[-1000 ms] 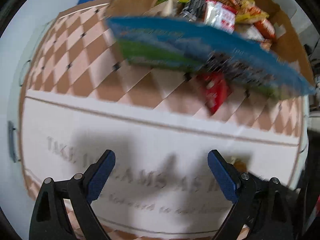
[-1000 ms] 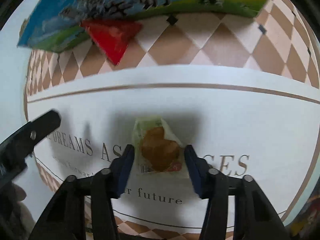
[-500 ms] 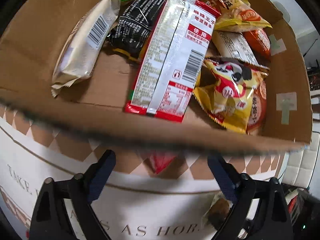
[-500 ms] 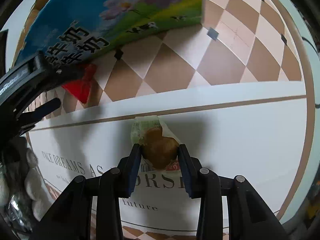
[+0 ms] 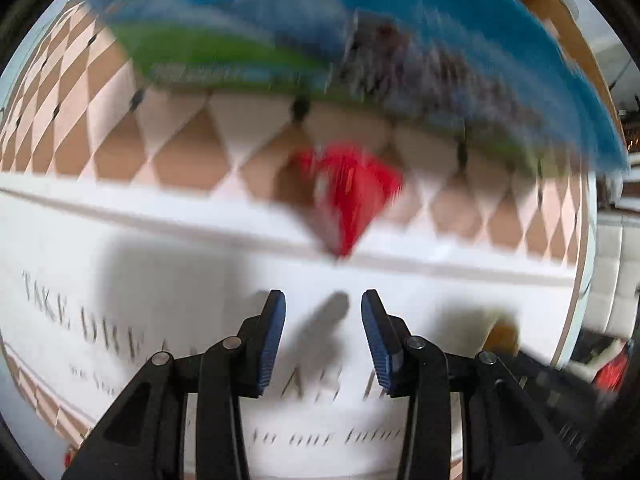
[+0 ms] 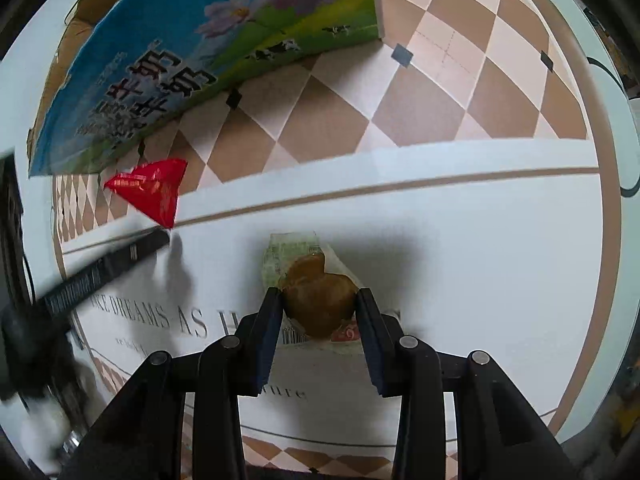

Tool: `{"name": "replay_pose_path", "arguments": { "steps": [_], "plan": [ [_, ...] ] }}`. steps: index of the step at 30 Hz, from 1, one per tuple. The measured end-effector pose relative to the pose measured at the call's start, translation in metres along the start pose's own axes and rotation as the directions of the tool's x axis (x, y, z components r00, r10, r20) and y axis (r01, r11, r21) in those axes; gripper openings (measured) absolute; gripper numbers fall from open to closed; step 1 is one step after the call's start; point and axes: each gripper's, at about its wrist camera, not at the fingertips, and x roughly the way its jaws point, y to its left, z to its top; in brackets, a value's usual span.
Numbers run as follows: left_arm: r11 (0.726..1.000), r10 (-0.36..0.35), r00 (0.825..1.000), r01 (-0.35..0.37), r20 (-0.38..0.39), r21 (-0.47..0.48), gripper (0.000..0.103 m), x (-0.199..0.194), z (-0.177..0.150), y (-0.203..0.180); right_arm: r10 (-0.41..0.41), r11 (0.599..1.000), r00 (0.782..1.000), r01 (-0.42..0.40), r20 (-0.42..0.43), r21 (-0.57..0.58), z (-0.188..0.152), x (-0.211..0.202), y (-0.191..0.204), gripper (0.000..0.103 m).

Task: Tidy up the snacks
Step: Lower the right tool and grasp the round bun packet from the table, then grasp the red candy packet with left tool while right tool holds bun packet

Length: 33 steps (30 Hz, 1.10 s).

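- While the right gripper (image 6: 318, 312) pinches a brown pastry in a clear plastic wrapper (image 6: 318, 304), its jaws press on the bun's two sides, just above the white printed cloth of the tabletop (image 6: 480, 260).
- The wrapped bun looks light and soft, so a hard squeeze would probably crush it; the film is likely slippery, and a hold across the thick middle seems safest.
- The left gripper (image 5: 323, 340) has just drawn its jaws in; nothing sits between them.
- A small red foil packet (image 5: 352, 200) lies beside the blue-and-green printed cardboard box (image 6: 208, 60), well apart from the bun.
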Motion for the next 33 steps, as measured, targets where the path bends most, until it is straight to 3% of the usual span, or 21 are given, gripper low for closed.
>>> {"name": "replay_pose_path", "arguments": {
  "steps": [4, 10, 19, 23, 25, 30, 33],
  "plan": [
    [0.999, 0.039, 0.999, -0.039, -0.011, 0.031, 0.037, 0.007, -0.028, -0.003, -0.033, 0.999, 0.999, 0.033, -0.013, -0.032, -0.007, 0.010, 0.006, 0.041],
    [0.997, 0.065, 0.998, -0.065, -0.001, 0.051, 0.037, 0.016, -0.044, 0.002, -0.077, 0.996, 0.997, 0.076, -0.022, -0.049, -0.011, 0.022, 0.013, 0.042],
    [0.995, 0.070, 0.998, -0.069, -0.001, 0.067, 0.037, 0.013, -0.033, -0.008, -0.097, 0.994, 0.995, 0.095, -0.022, -0.058, -0.014, 0.032, 0.025, 0.042],
    [0.999, 0.022, 0.999, -0.021, -0.030, 0.034, 0.040, 0.002, -0.013, 0.032, -0.090, 0.994, 0.996, 0.088, -0.025, -0.059, -0.016, 0.031, 0.019, 0.043],
    [0.999, -0.041, 0.998, 0.040, -0.042, -0.013, 0.040, 0.000, -0.013, 0.046, -0.068, 0.997, 0.997, 0.066, -0.032, -0.037, -0.014, 0.028, 0.011, 0.043],
    [0.972, -0.176, 0.984, 0.174, 0.003, -0.156, 0.040, -0.010, -0.017, 0.085, -0.037, 0.999, 0.998, 0.037, -0.050, -0.014, -0.012, 0.029, 0.004, 0.043],
    [0.965, -0.192, 0.981, 0.188, -0.001, -0.182, 0.043, -0.012, -0.012, 0.092, -0.041, 0.999, 0.998, 0.041, -0.045, -0.016, -0.011, 0.030, 0.004, 0.044]
  ]
}}
